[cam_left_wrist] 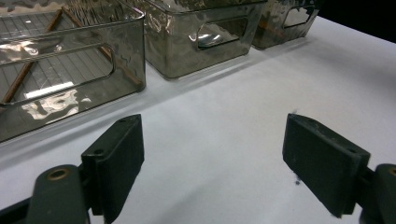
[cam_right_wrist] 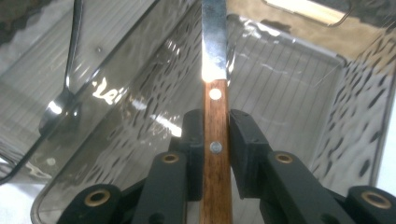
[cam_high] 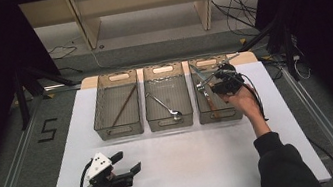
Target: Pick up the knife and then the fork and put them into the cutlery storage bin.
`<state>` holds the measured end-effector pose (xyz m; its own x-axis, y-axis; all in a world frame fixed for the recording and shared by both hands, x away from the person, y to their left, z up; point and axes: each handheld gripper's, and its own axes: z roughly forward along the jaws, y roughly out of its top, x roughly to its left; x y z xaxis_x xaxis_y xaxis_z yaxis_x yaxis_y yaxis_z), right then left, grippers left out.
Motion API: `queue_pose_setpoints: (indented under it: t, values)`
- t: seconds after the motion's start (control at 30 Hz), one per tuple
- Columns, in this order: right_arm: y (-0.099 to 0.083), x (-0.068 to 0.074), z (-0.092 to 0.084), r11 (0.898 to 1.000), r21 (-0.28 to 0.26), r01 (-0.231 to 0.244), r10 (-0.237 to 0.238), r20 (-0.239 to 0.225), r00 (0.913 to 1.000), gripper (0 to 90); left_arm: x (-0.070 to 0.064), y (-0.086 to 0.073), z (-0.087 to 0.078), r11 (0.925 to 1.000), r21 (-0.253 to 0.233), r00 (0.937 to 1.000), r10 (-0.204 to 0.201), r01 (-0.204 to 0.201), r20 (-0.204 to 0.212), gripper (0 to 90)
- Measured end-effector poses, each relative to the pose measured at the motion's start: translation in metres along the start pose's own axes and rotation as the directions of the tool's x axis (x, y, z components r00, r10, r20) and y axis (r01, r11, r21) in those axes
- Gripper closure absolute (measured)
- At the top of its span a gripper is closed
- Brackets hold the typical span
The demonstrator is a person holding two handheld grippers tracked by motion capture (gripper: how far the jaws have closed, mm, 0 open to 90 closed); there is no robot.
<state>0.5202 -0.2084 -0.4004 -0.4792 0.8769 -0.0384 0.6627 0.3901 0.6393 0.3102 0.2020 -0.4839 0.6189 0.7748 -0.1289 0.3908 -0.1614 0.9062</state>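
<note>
Three bins (cam_high: 171,120): chopsticks (cam_high: 124,105), spoon (cam_high: 164,106), knife (cam_right_wrist: 215,116) (clamped by right gripper (cam_right_wrist: 216,140))

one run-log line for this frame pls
right gripper: shut on knife | over right bin | left gripper: open, empty, above table | spoon: middle bin

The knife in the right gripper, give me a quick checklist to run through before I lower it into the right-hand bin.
1. Grip on the knife: ok, right gripper pads clamp the wooden handle on both sides.
2. Knife over the right bin: ok, the blade is above that bin.
3. Bin floor free under the blade: cannot tell, the high view shows something brown lying in it.
4. Spoon out of the way: ok, it lies in the middle bin.
5. Left gripper clear: ok, open over bare table.
</note>
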Motion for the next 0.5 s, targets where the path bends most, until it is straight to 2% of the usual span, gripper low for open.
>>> queue_pose_setpoints:
  t: [0.3, 0.33, 0.37, 0.4, 0.5]
  values:
    - [-0.006, 0.000, 0.007, 0.999, 0.036, -0.024, 0.025, -0.018, 0.9995, 75.7, 0.000, 0.000, 0.000, 1.0000, 0.000, 1.0000, 0.000, 0.000, 0.000, 20.4]
    - [-0.005, 0.000, 0.007, 0.999, 0.038, -0.030, 0.031, -0.030, 0.9991, 71.8, 0.000, 0.000, 0.000, 1.0000, 0.000, 1.0000, -0.001, 0.001, 0.000, 20.4]
    - [-0.004, 0.000, 0.005, 0.999, 0.023, -0.039, 0.040, -0.042, 0.9983, 62.4, 0.000, 0.000, 0.000, 1.0000, -0.001, 1.0000, 0.000, 0.000, 0.000, 20.4]
    - [-0.003, 0.000, 0.002, 0.999, 0.007, -0.043, 0.044, -0.051, 0.9978, 58.5, 0.000, 0.000, 0.000, 1.0000, -0.001, 1.0000, 0.000, 0.000, 0.000, 20.4]
    - [0.001, 0.003, -0.008, 0.999, -0.038, -0.030, 0.027, -0.076, 0.9967, 53.4, 0.000, 0.000, 0.000, 1.0000, 0.001, 1.0000, 0.000, 0.000, 0.001, 20.4]
